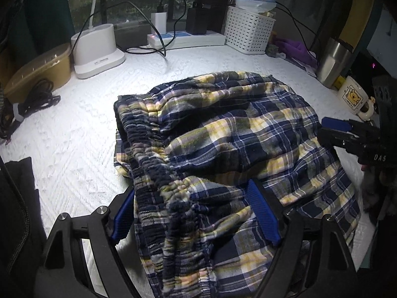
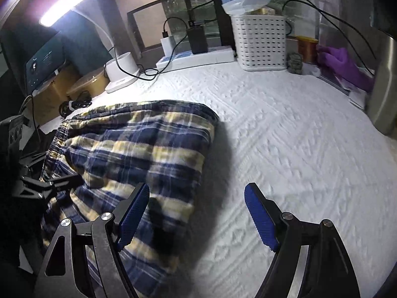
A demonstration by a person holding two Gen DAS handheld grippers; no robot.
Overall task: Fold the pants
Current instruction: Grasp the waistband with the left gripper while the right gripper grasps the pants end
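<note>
One pair of plaid pants [image 1: 223, 149], two hand-held grippers, one white basket [image 1: 249, 33], one mug [image 1: 353, 96], one desk lamp [image 1: 99, 49].

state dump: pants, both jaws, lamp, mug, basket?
pants: bunched, partly folded, lying on the white cover
left gripper: jaws open, waistband between them, not pinched
right gripper: jaws open, nothing held
lamp: on
mug: upright
basket: upright, bag on top

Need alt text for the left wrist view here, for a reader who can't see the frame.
Plaid pants lie bunched on a white textured table cover, their elastic waistband between the wide-open blue pads of the left gripper. The right gripper reaches in from the right edge, also open. A white lamp base, power strip, white basket and bear mug line the back.
</note>
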